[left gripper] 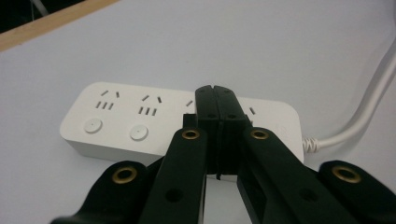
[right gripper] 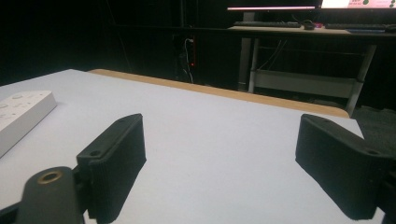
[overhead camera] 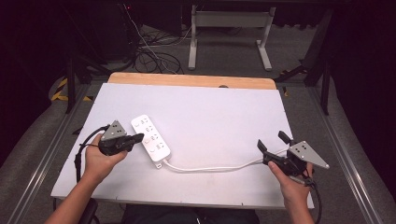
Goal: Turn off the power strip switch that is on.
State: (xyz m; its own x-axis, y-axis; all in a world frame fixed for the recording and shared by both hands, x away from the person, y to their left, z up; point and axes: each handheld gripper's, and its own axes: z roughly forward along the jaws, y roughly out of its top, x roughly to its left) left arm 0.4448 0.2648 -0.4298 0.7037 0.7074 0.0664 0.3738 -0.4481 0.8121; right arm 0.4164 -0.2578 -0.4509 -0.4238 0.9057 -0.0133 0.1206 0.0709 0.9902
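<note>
Power strip (overhead camera: 150, 139) lies left of frame centre on the table (overhead camera: 224, 112), cord (overhead camera: 210, 167) running right. Left gripper (overhead camera: 138, 137), jaws clenched on nothing, tips over the strip — likely set to press a button. Right gripper (overhead camera: 272, 141) released, jaws wide beside the cord's end — idle.

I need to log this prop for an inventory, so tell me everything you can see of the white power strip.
The power strip is a white, glossy plastic bar with rounded corners, lying flat on the white table, angled. Its top shows socket slots and round white buttons; nothing is plugged in. A white cable leaves its near end toward the right gripper. The shut left gripper hangs over its middle; contact unclear.
</note>
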